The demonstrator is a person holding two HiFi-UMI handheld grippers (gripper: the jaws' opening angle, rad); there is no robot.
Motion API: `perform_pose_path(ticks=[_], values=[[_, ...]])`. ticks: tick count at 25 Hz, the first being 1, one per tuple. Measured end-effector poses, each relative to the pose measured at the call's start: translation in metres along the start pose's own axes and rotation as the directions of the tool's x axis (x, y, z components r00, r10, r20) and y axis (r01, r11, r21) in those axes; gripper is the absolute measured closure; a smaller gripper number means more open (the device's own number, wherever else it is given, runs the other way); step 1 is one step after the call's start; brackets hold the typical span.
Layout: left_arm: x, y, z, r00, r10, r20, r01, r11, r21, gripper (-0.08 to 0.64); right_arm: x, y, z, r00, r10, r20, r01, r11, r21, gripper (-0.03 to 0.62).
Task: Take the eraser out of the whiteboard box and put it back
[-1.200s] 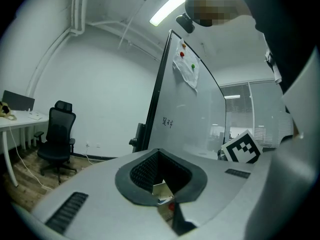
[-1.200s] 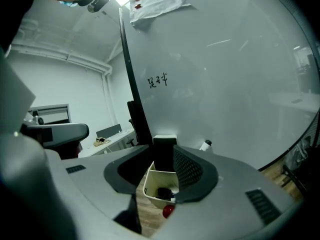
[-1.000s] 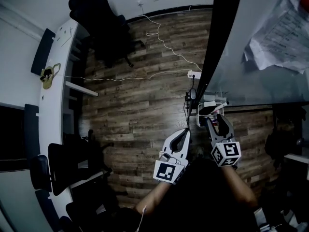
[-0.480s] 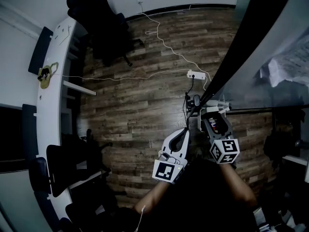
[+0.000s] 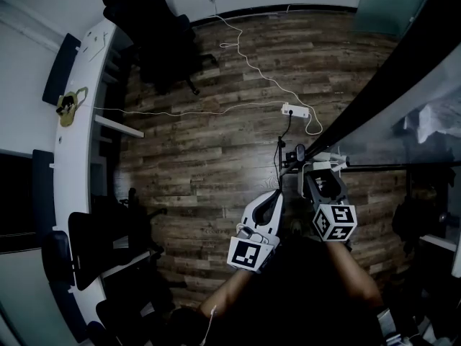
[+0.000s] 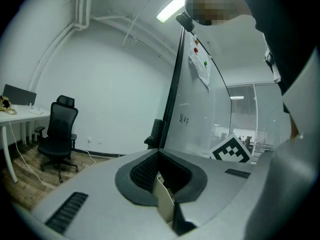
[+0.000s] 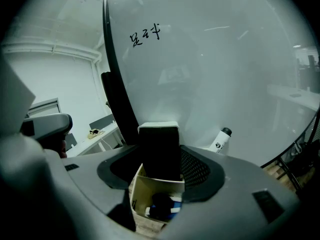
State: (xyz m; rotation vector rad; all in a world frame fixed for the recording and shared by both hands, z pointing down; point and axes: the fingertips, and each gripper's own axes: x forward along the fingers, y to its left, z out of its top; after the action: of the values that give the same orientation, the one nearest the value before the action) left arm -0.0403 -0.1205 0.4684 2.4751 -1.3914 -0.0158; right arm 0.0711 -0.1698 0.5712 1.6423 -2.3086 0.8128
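A person's right gripper [image 5: 324,182] hovers over the whiteboard box [image 7: 155,186], its jaws spread wide after just opening. The eraser [image 7: 159,151] stands upright between them. The eraser, black with a pale top, sits in the cream box at its far wall, its upper half rising above the box's rim. Clear space shows between it and the jaw at the left of the right gripper view; on the other side the ribbed pad is close by, and contact cannot be made out. Dark and blue items [image 7: 162,206] lie at the bottom of the box, in front of the eraser.

The box hangs by the dark frame of the whiteboard [image 7: 210,74], near the board's lower corner. Handwriting [image 7: 145,34] marks the board near its upper edge. A white bottle with a dark cap [image 7: 222,139] leans at the board's lower edge, to the right of the box.

The left gripper [image 5: 276,195] is held just beside the right one, clear of the box, its jaws closed tip to tip on nothing. Beyond it, the left gripper view takes in a black office chair [image 6: 57,134]. The head view looks down on a wood floor [image 5: 209,150], with a white power strip [image 5: 292,110] and its cable lying on the boards.
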Motion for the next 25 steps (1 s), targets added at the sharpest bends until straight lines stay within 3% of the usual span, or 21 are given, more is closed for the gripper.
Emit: perform_pose_path(ticks=[25], values=[[-0.016,-0.009,0.005,0.999,0.013,0.032,-0.014,1.000,0.013,0.554,-0.023,0.009,0.022,0.996,0.021,0.089,-0.018,0.999,-0.033,0.353]])
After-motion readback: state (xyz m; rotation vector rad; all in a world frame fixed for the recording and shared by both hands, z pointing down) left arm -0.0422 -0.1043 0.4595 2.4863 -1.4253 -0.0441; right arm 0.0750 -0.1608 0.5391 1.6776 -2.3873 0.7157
